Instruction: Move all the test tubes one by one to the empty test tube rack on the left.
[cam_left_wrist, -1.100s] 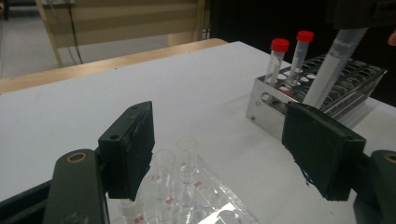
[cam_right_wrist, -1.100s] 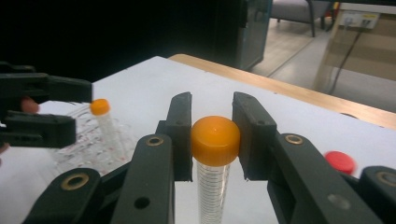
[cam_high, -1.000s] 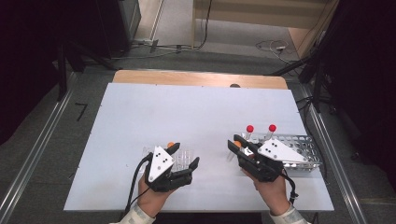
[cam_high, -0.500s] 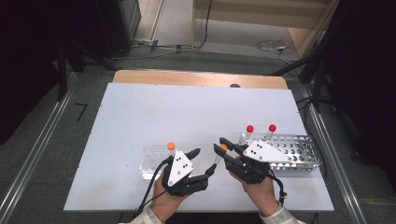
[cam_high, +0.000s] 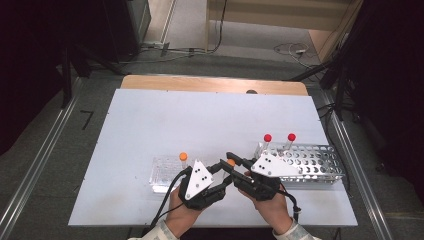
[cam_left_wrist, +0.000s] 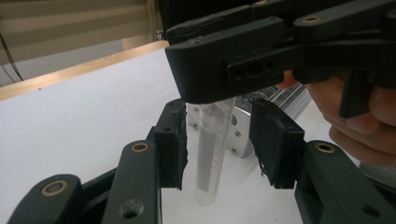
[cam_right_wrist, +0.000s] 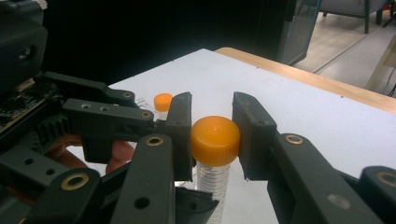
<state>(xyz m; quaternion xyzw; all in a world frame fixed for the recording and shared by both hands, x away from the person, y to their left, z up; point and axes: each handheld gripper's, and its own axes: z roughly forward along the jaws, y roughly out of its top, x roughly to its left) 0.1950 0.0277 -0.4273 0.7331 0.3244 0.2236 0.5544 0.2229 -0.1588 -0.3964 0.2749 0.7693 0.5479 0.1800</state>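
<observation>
A clear tube with an orange cap (cam_high: 230, 162) hangs upright just above the table between both grippers. My right gripper (cam_high: 234, 166) is shut on its cap (cam_right_wrist: 215, 140) from the right. My left gripper (cam_high: 222, 176) reaches in from the left, lower down. In the left gripper view its jaws stand either side of the tube's clear body (cam_left_wrist: 212, 154); they have just been closing, and a narrow gap still shows at each pad (cam_left_wrist: 273, 140). The right gripper's jaw (cam_left_wrist: 233, 56) crosses above. A second orange-capped tube (cam_high: 183, 157) stands in a clear rack (cam_high: 161, 175).
A perforated metal rack (cam_high: 315, 162) lies at the right, behind my right hand, with two red-capped tubes (cam_high: 267, 138) standing at its left end. The table's front edge is close below both hands. A wooden strip (cam_high: 210, 84) runs along the far edge.
Both grippers have drawn together: the left moved right, away from the clear rack, and the right moved left with the tube. The left jaws have narrowed around the tube's body.
</observation>
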